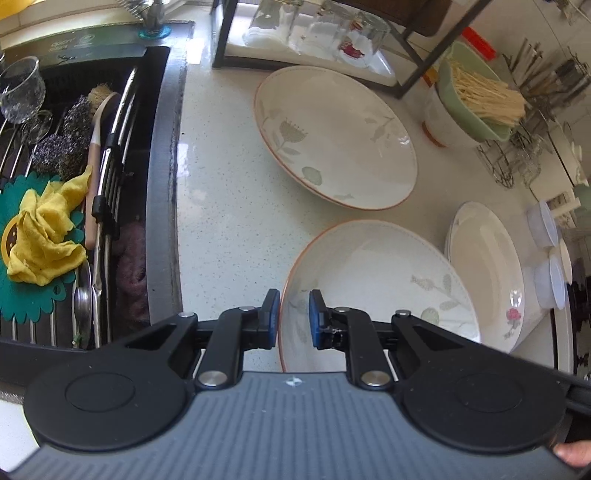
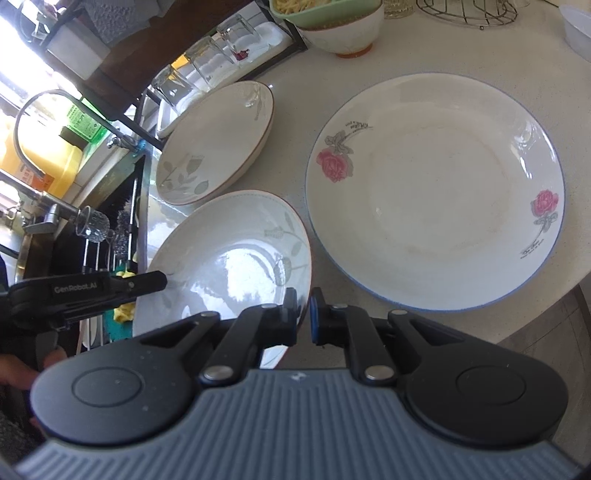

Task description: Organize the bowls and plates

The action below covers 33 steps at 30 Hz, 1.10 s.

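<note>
The near leaf-patterned bowl [image 1: 376, 291] sits on the pale counter [image 1: 221, 206] with both claws at its rim. The left gripper [image 1: 293, 317] straddles the rim's near-left edge, one blue pad outside and one inside, with a narrow gap either side, so it is partly open and not yet pinching. The right gripper [image 2: 303, 314] stands at the bowl's opposite edge [image 2: 236, 258]; its jaws are nearly together with the rim passing between them (whether the pads actually press on it I cannot tell). In the right wrist view the left gripper's black finger [image 2: 140, 282] reaches over the bowl's far-left edge.

A second leaf-patterned bowl [image 1: 336, 136] lies farther back, apart from the first. The rose plate [image 2: 436, 192] lies just beside the near bowl on its right. Behind these stand a green bowl of sticks [image 1: 476, 99] and upturned glasses [image 1: 325, 29] on a rack. The sink [image 1: 74, 184] to the left holds a yellow cloth [image 1: 44, 236].
</note>
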Available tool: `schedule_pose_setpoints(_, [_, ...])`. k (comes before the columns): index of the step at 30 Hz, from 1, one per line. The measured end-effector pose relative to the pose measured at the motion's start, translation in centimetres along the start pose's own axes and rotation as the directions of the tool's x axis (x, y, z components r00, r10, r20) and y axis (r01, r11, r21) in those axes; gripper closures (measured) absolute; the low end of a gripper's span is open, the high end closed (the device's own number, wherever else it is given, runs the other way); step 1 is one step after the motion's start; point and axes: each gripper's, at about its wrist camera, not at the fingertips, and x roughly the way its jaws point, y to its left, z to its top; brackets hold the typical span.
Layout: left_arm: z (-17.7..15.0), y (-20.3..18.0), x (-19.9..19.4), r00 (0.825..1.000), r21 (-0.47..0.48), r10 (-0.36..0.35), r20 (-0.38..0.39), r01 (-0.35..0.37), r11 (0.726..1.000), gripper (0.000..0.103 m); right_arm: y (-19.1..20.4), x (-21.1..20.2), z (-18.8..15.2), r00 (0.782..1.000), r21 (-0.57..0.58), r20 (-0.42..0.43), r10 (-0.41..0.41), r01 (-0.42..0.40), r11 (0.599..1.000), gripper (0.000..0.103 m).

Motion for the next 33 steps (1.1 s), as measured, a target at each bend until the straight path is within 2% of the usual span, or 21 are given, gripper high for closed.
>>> schedule_pose_setpoints(9, [0.4,-0.3,-1.5,0.996,0.025,-0.090,-0.012,0.090,0.996,0.084,0.0,-2.2,0.4,1.000,0.020,0.023,0.007,-0.007,1.000,0.093])
schedule_pose_setpoints(16, [1.7,-1.2,-1.9,0.982,0.012,-0.187,-0.022,0.187,0.982,0.084,-1.2,-3.6,1.3,1.000,0.057,0.020,0.021,-0.022,0.998,0.093])
schedule_pose_setpoints(20, [2.3,-2.6,-1.9,0.979,0.021,-0.203,-0.016,0.203,0.979,0.084,-1.8,-4.5,2.1,0.999,0.041,0.032,0.012,-0.013,0.999,0.093])
schedule_pose_setpoints(26, [3.2,-5.4,-1.2,0.979,0.024,-0.201,-0.013,0.201,0.979,0.084,-4.1,-5.6,3.7,0.998,0.056,0.052,0.044,-0.047,0.997,0.093])
schedule_pose_setpoints(33, [3.3,-8.3,2.1,0.979,-0.031,-0.192,-0.072,0.190,0.981,0.084,-7.9,-5.2,6.4,0.997,0.023,0.050,0.056,-0.057,0.998,0.093])
